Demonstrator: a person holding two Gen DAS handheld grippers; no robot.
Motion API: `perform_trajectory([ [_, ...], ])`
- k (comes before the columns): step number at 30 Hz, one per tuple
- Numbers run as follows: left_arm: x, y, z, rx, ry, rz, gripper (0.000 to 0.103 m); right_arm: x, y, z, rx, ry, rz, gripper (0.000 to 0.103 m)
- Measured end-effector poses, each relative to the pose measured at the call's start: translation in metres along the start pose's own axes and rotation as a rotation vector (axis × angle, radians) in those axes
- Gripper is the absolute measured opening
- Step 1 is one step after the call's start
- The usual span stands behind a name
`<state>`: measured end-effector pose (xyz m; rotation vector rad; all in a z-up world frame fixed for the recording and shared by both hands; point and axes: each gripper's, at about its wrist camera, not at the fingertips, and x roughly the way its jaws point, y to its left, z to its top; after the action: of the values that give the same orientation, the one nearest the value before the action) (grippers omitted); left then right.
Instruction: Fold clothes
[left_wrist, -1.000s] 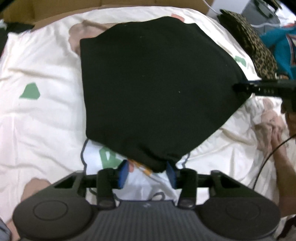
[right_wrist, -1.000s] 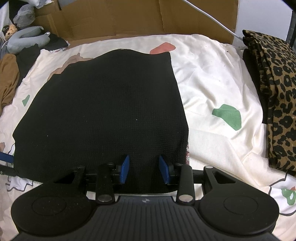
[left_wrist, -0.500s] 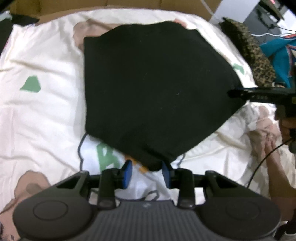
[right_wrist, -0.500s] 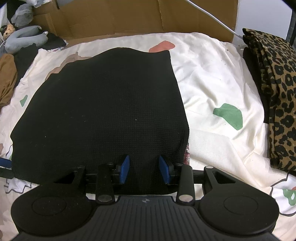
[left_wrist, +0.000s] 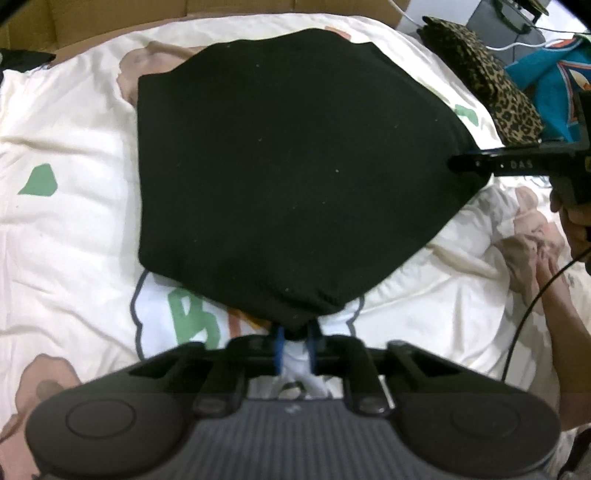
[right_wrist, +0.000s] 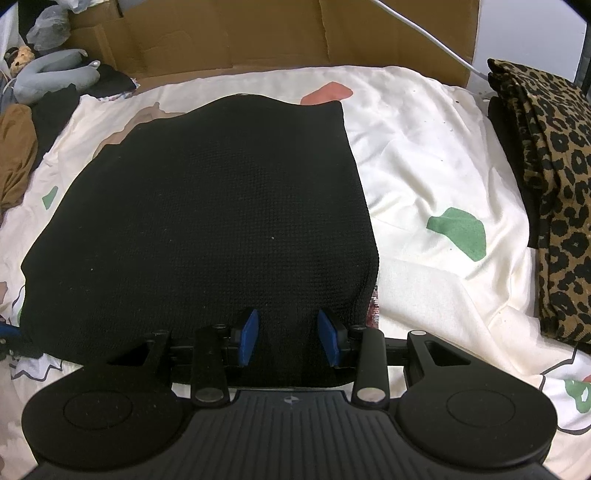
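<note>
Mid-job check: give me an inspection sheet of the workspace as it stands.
Surface: cream printed bedsheet, wrinkled.
Job's things: black garment lying flat on the sheet.
Clutter: leopard-print fabric stacked at the right edge; brown garment and grey neck pillow at the left.
Grippers: left gripper pinching the black garment's near corner; right gripper open, straddling its near edge.
Cables: white cable over the cardboard.
Surroundings: cardboard behind the bed.

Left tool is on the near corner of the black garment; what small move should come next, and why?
Probably close the right tool: its blue pads still stand apart astride the black garment's near edge, while the left tool already pinches its corner. Then both can lift together.
</note>
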<state>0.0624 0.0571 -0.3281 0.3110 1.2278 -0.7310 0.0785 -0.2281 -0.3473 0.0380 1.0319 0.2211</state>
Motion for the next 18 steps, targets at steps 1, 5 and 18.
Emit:
perform_trajectory([
  [1, -0.005, 0.002, -0.001, 0.005, -0.007, 0.006, 0.006, 0.0, 0.0, 0.0, -0.002, 0.0, 0.001, 0.043],
  [5, -0.014, 0.005, -0.003, 0.04, -0.003, 0.048, 0.005, 0.0, -0.001, 0.0, -0.008, 0.002, 0.005, 0.043],
  [18, -0.045, 0.026, 0.011, -0.095, -0.078, 0.063, 0.002, -0.025, -0.022, -0.007, 0.111, 0.002, 0.004, 0.043],
])
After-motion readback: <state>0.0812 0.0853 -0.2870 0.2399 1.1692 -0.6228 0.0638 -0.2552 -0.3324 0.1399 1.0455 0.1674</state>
